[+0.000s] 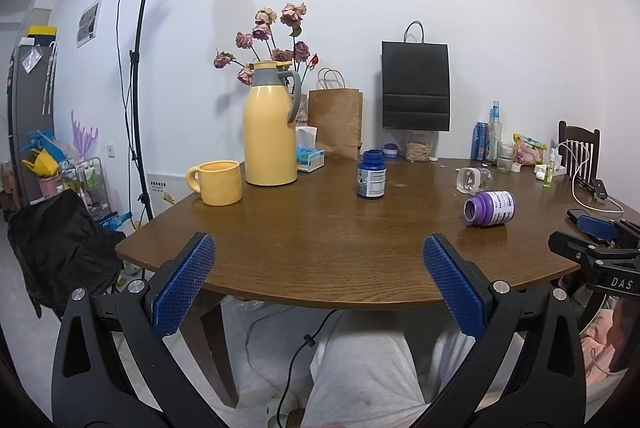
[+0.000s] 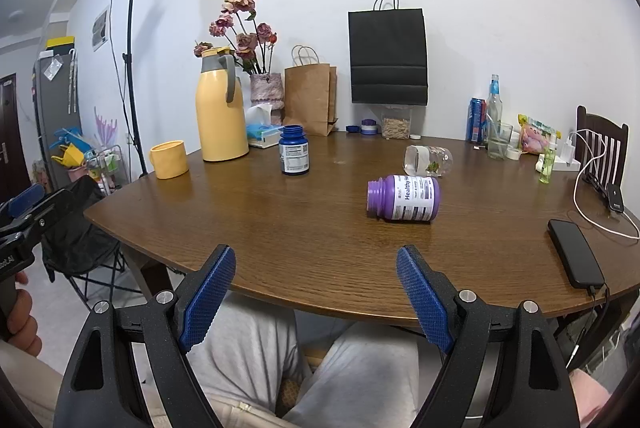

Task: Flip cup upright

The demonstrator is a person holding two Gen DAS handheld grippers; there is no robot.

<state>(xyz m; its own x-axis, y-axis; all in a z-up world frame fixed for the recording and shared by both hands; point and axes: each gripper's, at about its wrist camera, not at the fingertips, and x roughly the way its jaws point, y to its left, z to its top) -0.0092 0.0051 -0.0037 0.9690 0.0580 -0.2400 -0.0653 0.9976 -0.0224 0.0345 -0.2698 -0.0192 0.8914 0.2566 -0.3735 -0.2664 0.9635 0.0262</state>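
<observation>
A yellow mug (image 1: 218, 182) (image 2: 170, 159) stands at the table's far left beside a yellow thermos jug (image 1: 271, 132) (image 2: 221, 112); its top looks like an open rim. A clear glass cup or jar (image 1: 474, 180) (image 2: 428, 160) lies on its side mid-right. Just in front of it a purple bottle (image 1: 490, 208) (image 2: 404, 198) also lies on its side, uncapped. My left gripper (image 1: 320, 248) and right gripper (image 2: 316, 256) both hang open at the table's near edge, nothing between the blue pads.
An uncapped blue bottle (image 1: 372, 174) (image 2: 295, 150) stands mid-table. Paper bags, a flower vase, a tissue box, bottles and a drinking glass (image 2: 499, 141) line the back. A black phone (image 2: 576, 254) with cable lies near right. The person's lap is below the wooden table (image 2: 280, 228).
</observation>
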